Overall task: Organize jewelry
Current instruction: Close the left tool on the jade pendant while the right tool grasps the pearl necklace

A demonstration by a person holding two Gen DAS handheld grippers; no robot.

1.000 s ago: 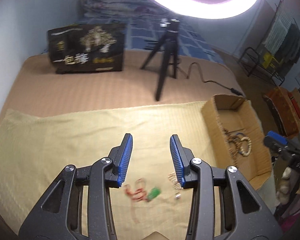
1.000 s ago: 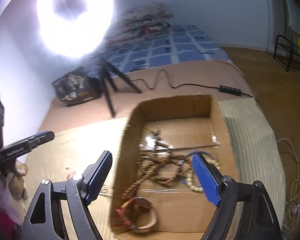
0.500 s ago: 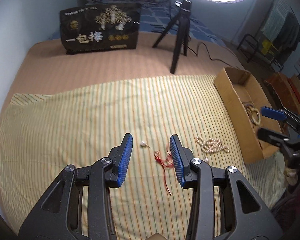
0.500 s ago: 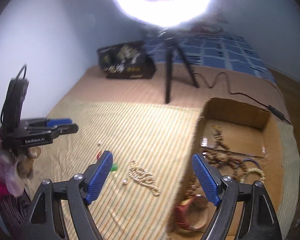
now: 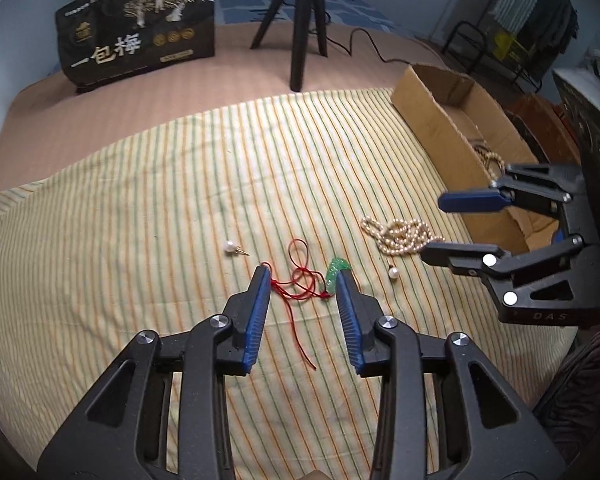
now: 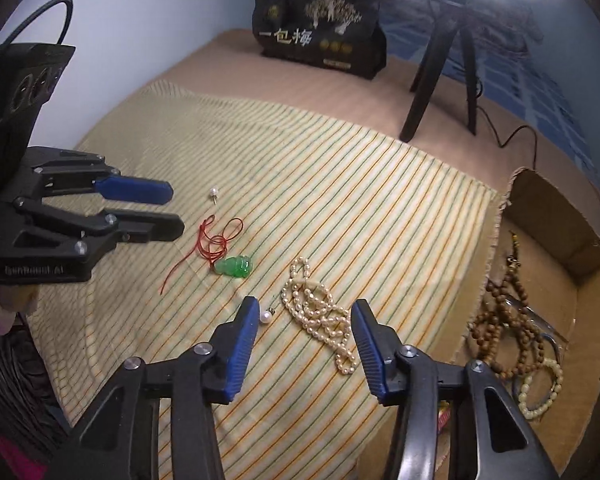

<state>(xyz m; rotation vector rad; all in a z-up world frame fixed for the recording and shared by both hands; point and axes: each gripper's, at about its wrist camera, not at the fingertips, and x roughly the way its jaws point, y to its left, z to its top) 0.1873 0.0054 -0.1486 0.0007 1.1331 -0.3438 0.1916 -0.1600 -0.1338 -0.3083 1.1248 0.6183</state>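
I have both tongs spread apart and empty above the striped cloth (image 5: 148,184) on the bed. The left tongs (image 5: 302,276) straddle the red cord (image 5: 300,280) of the green pendant (image 6: 234,267); the pendant lies just beside the right-hand finger in the left wrist view, and I cannot tell whether the two touch. The right tongs (image 6: 303,307) frame the pearl necklace (image 6: 320,314), which lies heaped on the cloth between the fingers. One pearl earring (image 6: 265,316) rests just beside the left-hand finger of the right tongs; a second pearl earring (image 5: 232,247) lies apart, beyond the cord. The cardboard box (image 6: 560,236) stands at the cloth's right edge and already holds wooden bead strings (image 6: 508,312) and a pale bracelet (image 6: 540,390). Judged step: approach for pickup — nothing is gripped yet, and four loose pieces remain outside the box. The next move, as I read it, calls for lowering the right tongs onto the necklace heap, clamping across several strands so that none trails, then carrying it over the box wall. The left tongs should take the pendant body rather than the thin cord — the cord may slip.
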